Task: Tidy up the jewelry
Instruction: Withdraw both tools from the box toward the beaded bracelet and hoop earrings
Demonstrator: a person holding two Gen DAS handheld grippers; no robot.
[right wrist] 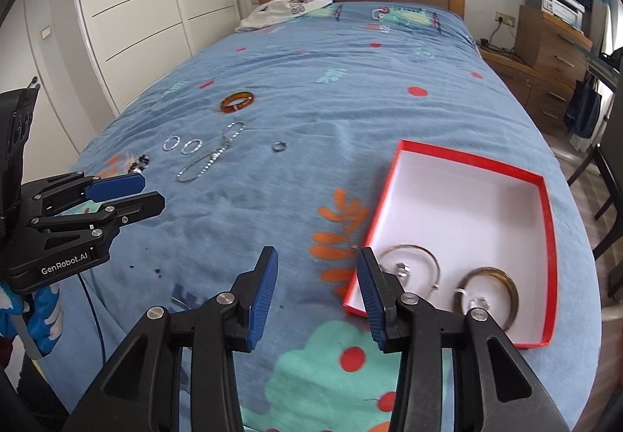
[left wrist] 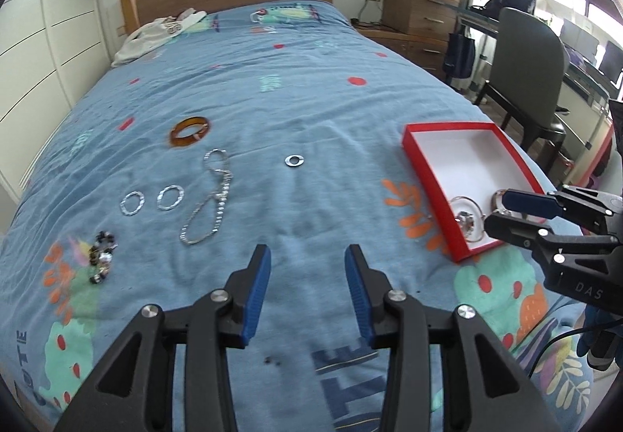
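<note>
Two bangles sit in the box; my left gripper and right gripper both gape empty, so next I fetch the chain

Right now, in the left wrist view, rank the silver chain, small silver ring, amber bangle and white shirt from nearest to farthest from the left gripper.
From the left gripper:
1. Silver chain, just ahead, left.
2. Small silver ring, straight ahead.
3. Amber bangle, farther back, left.
4. White shirt, by the headboard.
</note>
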